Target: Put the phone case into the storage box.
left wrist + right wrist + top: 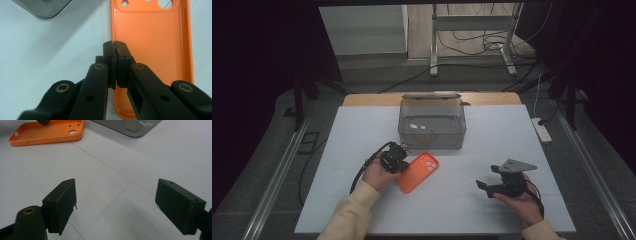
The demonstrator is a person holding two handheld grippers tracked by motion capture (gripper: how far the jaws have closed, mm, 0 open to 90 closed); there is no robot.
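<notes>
An orange phone case lies inside-up on the white table, just in front of the clear bin. My left gripper is at the case's left long edge. In the left gripper view its jaws are closed together on the case's side rim. My right gripper is held over the table's right part, well away from the case. In the right gripper view it stands wide open with only bare table between its pads, and the case lies far off at the upper left.
A clear grey plastic bin stands at the table's far middle, its corner visible close to the case. A white power strip lies off the table's right edge. White table surface spreads around both hands.
</notes>
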